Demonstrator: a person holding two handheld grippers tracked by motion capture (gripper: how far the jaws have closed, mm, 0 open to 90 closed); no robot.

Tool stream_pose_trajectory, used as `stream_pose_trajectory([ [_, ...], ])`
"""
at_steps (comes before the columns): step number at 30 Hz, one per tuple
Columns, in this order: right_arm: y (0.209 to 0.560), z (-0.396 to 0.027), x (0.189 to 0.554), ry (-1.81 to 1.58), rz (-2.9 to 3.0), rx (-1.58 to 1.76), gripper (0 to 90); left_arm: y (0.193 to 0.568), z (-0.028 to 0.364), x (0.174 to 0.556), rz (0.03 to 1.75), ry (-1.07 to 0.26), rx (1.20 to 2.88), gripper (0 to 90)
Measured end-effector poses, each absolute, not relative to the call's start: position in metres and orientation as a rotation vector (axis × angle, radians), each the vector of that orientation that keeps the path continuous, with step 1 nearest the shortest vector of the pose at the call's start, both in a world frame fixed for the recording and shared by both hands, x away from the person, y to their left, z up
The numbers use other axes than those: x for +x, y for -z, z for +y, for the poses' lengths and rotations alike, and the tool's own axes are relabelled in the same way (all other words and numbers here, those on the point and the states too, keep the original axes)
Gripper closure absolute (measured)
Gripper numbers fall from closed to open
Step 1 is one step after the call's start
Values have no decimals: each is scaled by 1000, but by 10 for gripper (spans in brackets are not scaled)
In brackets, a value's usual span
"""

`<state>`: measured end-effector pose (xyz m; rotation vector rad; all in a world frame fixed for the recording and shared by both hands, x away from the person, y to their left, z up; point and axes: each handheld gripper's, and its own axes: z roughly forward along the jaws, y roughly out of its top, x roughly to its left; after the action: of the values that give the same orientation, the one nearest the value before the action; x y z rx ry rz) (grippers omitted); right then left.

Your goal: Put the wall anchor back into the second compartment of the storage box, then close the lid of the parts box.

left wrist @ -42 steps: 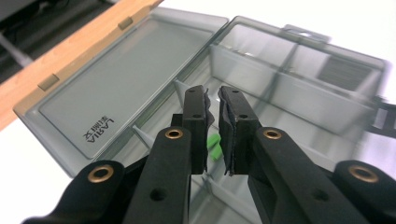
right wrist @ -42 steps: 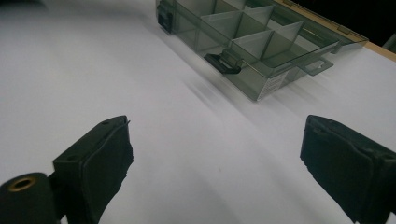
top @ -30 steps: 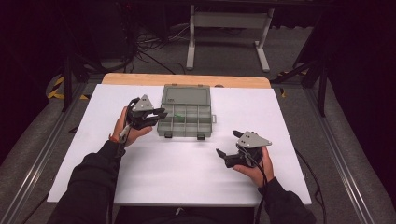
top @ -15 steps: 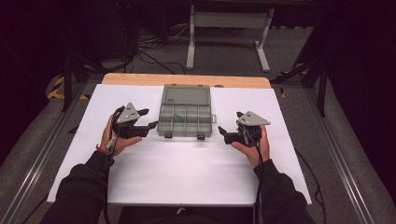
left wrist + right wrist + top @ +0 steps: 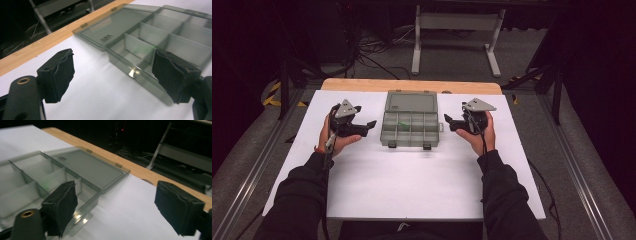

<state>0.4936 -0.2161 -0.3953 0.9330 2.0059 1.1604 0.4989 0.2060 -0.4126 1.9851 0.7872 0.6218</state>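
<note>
Left gripper [image 5: 113,75] view: jaws apart, organizer box [image 5: 160,37] lid flat open.

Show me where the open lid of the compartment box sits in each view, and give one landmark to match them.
High view: the lid lies flat at centre, behind the compartments.
Left gripper view: the lid is at upper centre, left of the compartments.
Right gripper view: the lid is at centre, right of the compartments.
Shared landmark: the wooden table edge just past the lid.
</note>
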Motion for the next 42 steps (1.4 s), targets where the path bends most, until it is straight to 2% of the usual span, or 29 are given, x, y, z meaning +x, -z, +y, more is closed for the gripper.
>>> stream_pose_trajectory([
  [8, 391, -223, 528, -1150, 1959, 1062, 160, 410, 206, 522, 844, -623, 1964, 176],
  [18, 395, -217, 553, -1098, 2034, 1088, 257, 406, 203, 544, 880, -609, 1995, 143],
  [19, 396, -215, 555, -1087, 2036, 1084, 290, 407, 203, 546, 898, -611, 1997, 152],
  [21, 395, -213, 557, -1105, 2030, 1078, 466, 409, 201, 549, 911, -603, 2000, 155],
  [26, 401, -208, 566, -1102, 2077, 1088, 688, 412, 195, 556, 944, -633, 2034, 185],
  [28, 402, -206, 569, -1098, 2093, 1084, 813, 412, 193, 558, 966, -681, 2041, 250],
  [30, 400, -205, 570, -1104, 2090, 1063, 897, 412, 192, 558, 974, -692, 2029, 359],
  [32, 401, -205, 573, -1108, 2097, 1068, 900, 414, 189, 560, 972, -689, 2038, 460],
  [33, 403, -204, 574, -1096, 2103, 1079, 900, 417, 187, 561, 978, -680, 2049, 575],
  [34, 405, -203, 576, -1081, 2109, 1085, 900, 420, 185, 564, 984, -674, 2070, 626],
  [40, 415, -194, 583, -1001, 2163, 1099, 900, 437, 171, 573, 1008, -648, 2143, 839],
  [42, 417, -191, 586, -973, 2195, 1087, 900, 444, 165, 577, 1005, -623, 2186, 858],
])
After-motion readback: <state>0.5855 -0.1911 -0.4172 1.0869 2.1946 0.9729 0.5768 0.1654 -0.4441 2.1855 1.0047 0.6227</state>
